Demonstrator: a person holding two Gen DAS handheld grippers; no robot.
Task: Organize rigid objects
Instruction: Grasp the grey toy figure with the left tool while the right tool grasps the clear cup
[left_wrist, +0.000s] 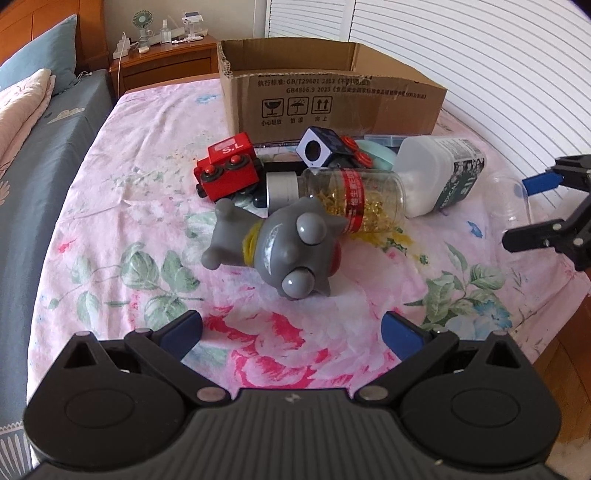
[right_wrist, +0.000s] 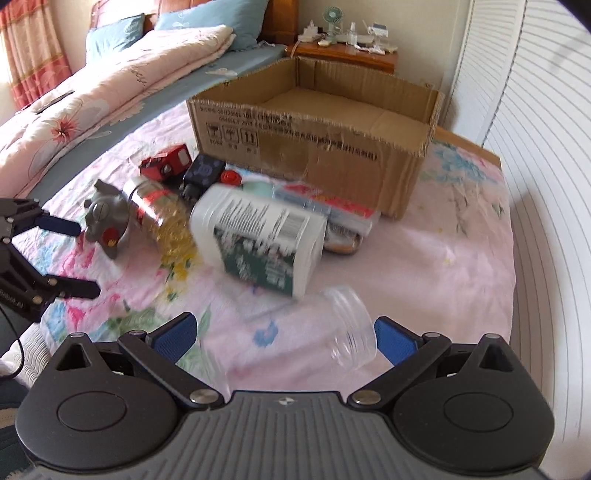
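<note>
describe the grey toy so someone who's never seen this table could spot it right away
Start at the open cardboard box at the far end of the floral cloth; a pile of objects lies in front of it. At the pile's near edge, against the clear jar of gold bits, lies the grey toy figure. It alone is grey and rubbery-looking, with bulging round eyes, small spikes and stubby limbs.

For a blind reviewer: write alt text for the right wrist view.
The open right gripper straddles a clear empty jar lying on a floral sheet. Beyond lie a white bottle, toys and an open cardboard box; the left gripper is at left.
</note>
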